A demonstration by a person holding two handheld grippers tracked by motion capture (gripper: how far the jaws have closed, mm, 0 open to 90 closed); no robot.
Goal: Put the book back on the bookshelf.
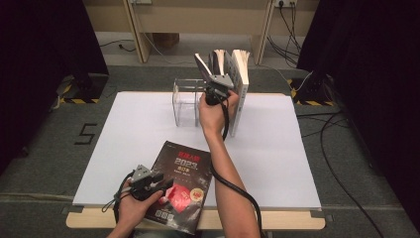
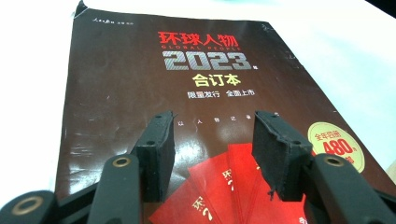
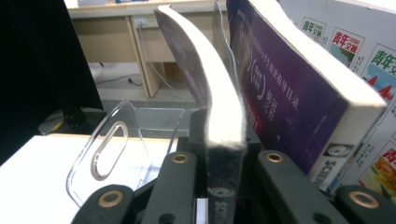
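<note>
The worktop (image 1: 277,163), covered in white, is taking up most of the high view, with wide bare room lying open on its left and right sides and along the near right edge. At the far edge, a row of books (image 1: 237,89) is standing upright, leaning slightly, with a clear rack (image 1: 184,101) just beside them on the left; the rack's curved wall and slot (image 3: 105,151) are showing in the right gripper view, with open space to its left. A dark magazine (image 1: 181,191) is lying flat at the near edge, its lower corner hanging over the worktop's front lip, well apart from the books.

The right hand-held gripper (image 1: 216,89) is reaching up at the row's left end, its jaws closing tight on a thin book (image 3: 219,116) whose white page edge is curving upward between them. Just to the right of it, a thicker purple book (image 3: 299,102) is leaning close, its spine almost touching the jaw, so little room is left on that side.

The left hand-held gripper (image 1: 157,184) is resting low over the magazine's left part. In the left gripper view its jaws are standing apart with nothing between the pads (image 2: 280,154), the cover (image 2: 201,93) lying beneath them and white worktop showing past its top and right edges
</note>
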